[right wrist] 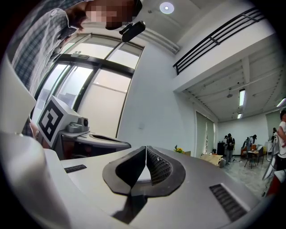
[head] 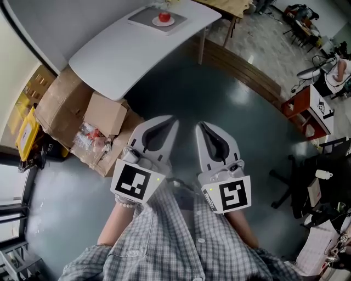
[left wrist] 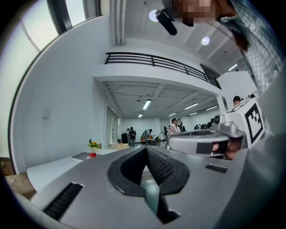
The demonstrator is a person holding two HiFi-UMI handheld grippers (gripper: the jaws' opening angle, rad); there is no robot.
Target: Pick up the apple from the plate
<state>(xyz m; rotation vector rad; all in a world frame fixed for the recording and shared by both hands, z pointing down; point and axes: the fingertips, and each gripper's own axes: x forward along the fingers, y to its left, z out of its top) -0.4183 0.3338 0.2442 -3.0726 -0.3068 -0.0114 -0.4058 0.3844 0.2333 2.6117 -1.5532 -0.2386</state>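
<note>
From the head view, the small red apple [head: 164,16] sits on a round white plate [head: 170,23] over a grey mat [head: 141,16] at the far end of the long white surface [head: 126,49], well apart from me; the left tongs [head: 171,121] and right tongs [head: 201,127] hang side by side near my checked shirt [head: 164,236], both pressed together; in the left gripper view the left tongs [left wrist: 146,148] meet at the tips with nothing between, the apple [left wrist: 92,154] a far red dot; in the right gripper view the right tongs [right wrist: 145,147] likewise close on nothing; I judge the apple firm, smooth, fairly light and apt to roll, so I would open wide and take it across its widest middle.
</note>
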